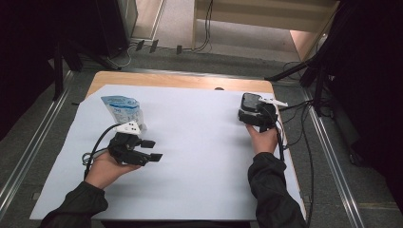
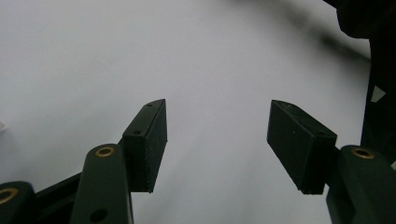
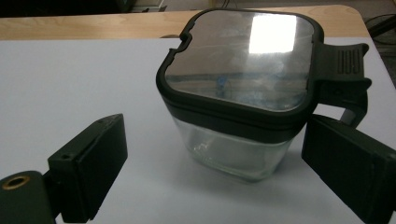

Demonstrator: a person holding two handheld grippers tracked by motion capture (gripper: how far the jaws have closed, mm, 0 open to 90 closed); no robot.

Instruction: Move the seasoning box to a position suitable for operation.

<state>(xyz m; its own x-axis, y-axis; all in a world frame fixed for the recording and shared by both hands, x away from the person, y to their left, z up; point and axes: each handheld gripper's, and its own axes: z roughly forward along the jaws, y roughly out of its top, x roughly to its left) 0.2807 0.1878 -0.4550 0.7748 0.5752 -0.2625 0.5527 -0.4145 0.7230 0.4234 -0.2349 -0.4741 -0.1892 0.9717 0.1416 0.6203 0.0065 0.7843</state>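
A blue bag (image 1: 122,109) lies beside the left gripper (image 1: 151,151), fingers open and empty. The right gripper (image 3: 210,172), fingers open, straddles an upright jar (image 3: 240,93), its latch (image 3: 343,70) pointing right on the bench (image 1: 180,80).

A blue-and-white printed pouch (image 1: 122,108) lay on the white sheet (image 1: 190,156) at its far left. The sheet covered a wooden table (image 1: 180,80) (bare wood showed along the far edge). Black stand legs (image 1: 304,71) and loose cables (image 1: 207,28) occupied the grey floor (image 1: 28,137) beyond.
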